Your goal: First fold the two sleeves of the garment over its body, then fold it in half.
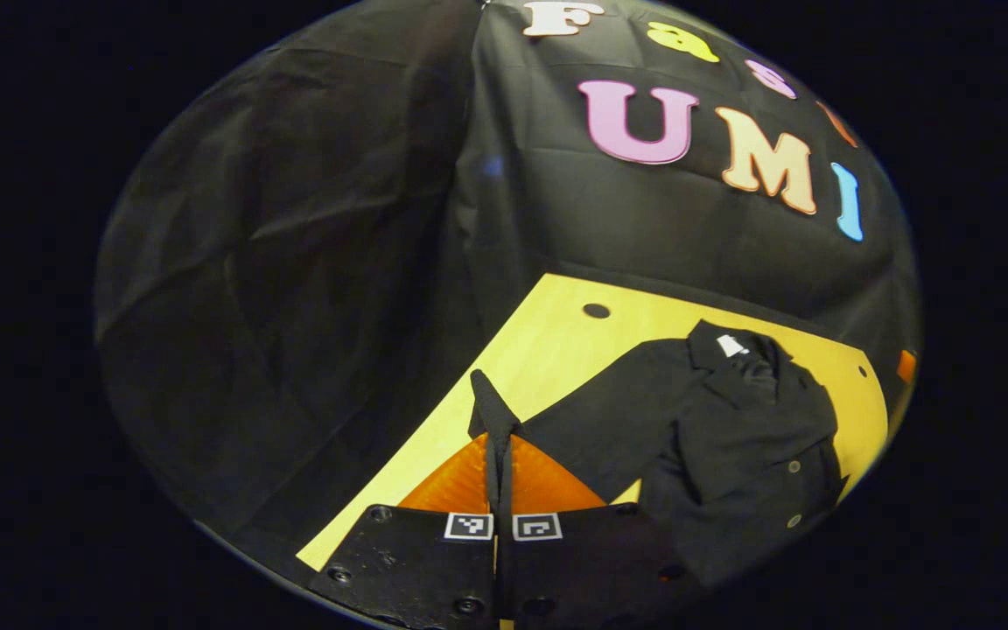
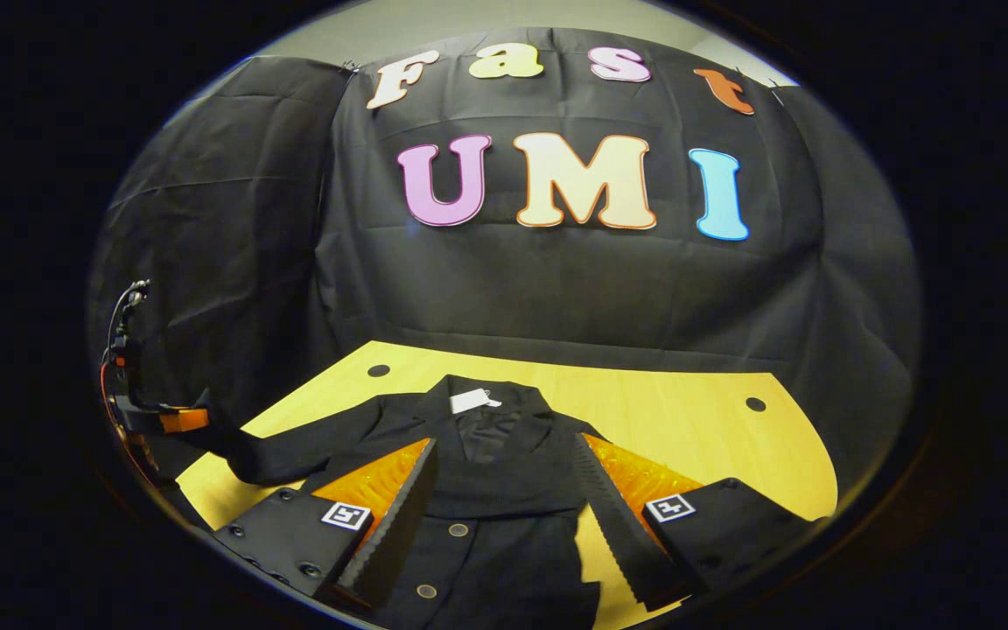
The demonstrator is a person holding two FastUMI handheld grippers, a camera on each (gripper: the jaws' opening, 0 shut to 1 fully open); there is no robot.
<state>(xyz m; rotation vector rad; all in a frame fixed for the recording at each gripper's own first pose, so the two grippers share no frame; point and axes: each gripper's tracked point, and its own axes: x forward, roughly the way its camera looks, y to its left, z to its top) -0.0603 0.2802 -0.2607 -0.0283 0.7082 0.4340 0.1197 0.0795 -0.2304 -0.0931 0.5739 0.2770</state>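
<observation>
A black buttoned jacket [image 2: 504, 490] lies face up on the yellow table [image 2: 688, 420], its collar with a white tag [image 2: 473, 401] toward the far wall. My right gripper [image 2: 504, 446] hovers open just over the jacket's chest, one finger on each side of the button line. My left gripper [image 1: 500, 451] is shut on the end of one sleeve [image 1: 491, 407], whose cuff sticks up between the fingers. In the right gripper view that gripper [image 2: 158, 422] hangs at the table's left edge, with the sleeve [image 2: 294, 455] stretched from it to the shoulder.
Black cloth walls close the booth behind and on both sides. The table [image 1: 556, 332] has small round holes [image 2: 379, 370] near its back corners. Bare tabletop lies to the right of the jacket and behind its collar.
</observation>
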